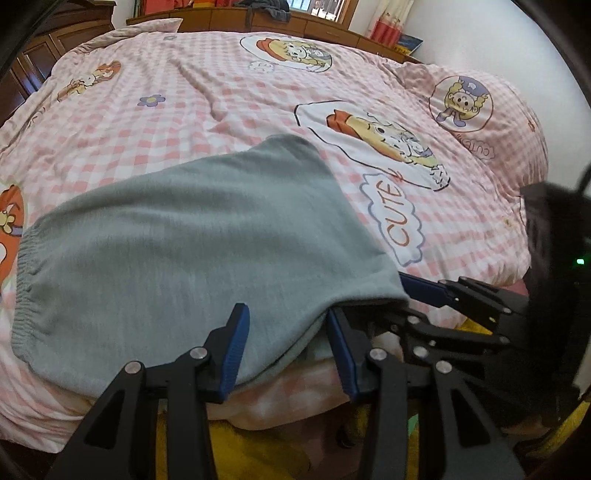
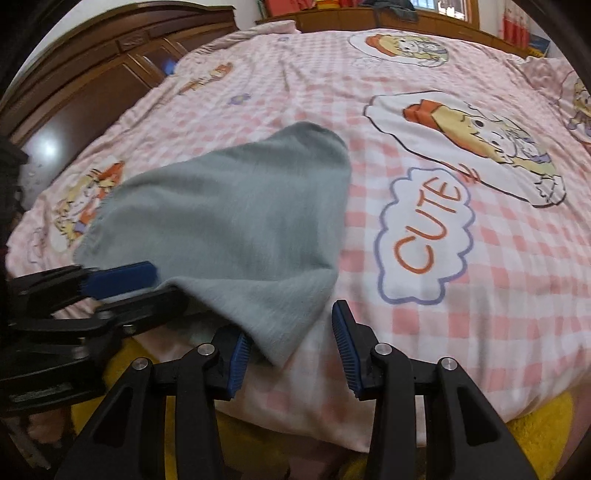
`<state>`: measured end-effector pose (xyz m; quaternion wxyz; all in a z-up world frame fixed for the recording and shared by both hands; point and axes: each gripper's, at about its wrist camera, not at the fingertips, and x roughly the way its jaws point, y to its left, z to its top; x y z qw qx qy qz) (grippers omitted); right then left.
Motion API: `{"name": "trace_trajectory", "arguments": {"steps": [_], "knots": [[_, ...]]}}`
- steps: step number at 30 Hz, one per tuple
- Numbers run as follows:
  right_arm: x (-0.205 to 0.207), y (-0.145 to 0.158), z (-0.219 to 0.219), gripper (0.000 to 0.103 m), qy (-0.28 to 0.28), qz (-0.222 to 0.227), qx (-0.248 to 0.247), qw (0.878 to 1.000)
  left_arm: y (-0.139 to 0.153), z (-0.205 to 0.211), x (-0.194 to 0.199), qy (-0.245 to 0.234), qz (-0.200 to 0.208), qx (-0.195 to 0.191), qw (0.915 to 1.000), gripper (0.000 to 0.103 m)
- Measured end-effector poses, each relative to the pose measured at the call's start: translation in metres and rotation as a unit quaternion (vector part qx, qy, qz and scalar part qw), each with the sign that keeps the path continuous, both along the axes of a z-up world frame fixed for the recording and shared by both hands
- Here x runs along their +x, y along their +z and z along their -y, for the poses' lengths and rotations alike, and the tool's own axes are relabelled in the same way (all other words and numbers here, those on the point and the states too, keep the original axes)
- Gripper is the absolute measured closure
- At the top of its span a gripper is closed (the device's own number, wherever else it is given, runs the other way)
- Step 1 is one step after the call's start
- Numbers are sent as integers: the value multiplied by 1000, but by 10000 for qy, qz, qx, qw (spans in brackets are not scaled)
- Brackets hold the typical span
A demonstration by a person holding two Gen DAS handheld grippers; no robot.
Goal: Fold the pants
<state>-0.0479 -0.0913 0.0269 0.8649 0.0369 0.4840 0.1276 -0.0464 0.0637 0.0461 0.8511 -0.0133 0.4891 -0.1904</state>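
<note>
The grey-green knit pants [image 1: 192,236] lie folded on the pink checked bed cover [image 1: 184,99]. Both the left gripper [image 1: 288,343] and right gripper [image 2: 291,347] stand spread, pinching nothing, low in their frames. Each should, by this reading, close squarely on the near hem before lifting.

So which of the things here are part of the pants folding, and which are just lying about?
Part of the job:
grey-green pants
left tool
right tool
pink checked bedcover, the surface they lie on

Just lying about:
dark clothing by the window
wooden wardrobe
yellow fabric below the bed edge
</note>
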Motion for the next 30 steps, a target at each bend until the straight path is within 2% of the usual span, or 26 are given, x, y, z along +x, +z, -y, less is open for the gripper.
{"name": "trace_trajectory", "arguments": {"steps": [3, 6, 9, 12, 14, 16, 17, 20, 22, 26, 30], "knots": [[-13, 3, 8, 60, -131, 4, -382, 9992, 6, -4, -8, -32, 51, -27, 10000, 57], [-21, -7, 24, 59, -130, -243, -201, 9994, 8, -12, -11, 23, 89, -91, 9999, 57], [-22, -23, 37, 59, -233, -629, -249, 9974, -6, -18, -3, 267, -41, 117, 9996, 57], [-25, -17, 47, 60, -279, -625, -202, 9974, -23, -23, 0, 387, -196, 275, 9987, 57], [-25, -4, 54, 60, -322, -419, -127, 9985, -23, -22, -3, 372, -141, 330, 9987, 57], [-21, 7, 58, 60, -340, -242, 157, 9990, -22, -19, -4, 368, -133, 431, 9983, 57], [-16, 11, 60, 60, -336, -205, 468, 9981, -22, -19, -5, 375, -138, 448, 9982, 57], [1, 8, 62, 60, -316, -398, 1499, 9874, -19, -21, -6, 375, -172, 399, 9984, 57], [14, -2, 56, 60, -258, -574, 1964, 9785, -15, -25, -5, 405, -177, 349, 9984, 57], [30, -25, 42, 63, -313, -882, 2360, 9672, -5, -33, 6, 581, -78, 391, 9975, 57], [35, -32, 45, 66, -448, -923, 2741, 9562, 4, -36, 35, 749, 179, 384, 9963, 57]]}}
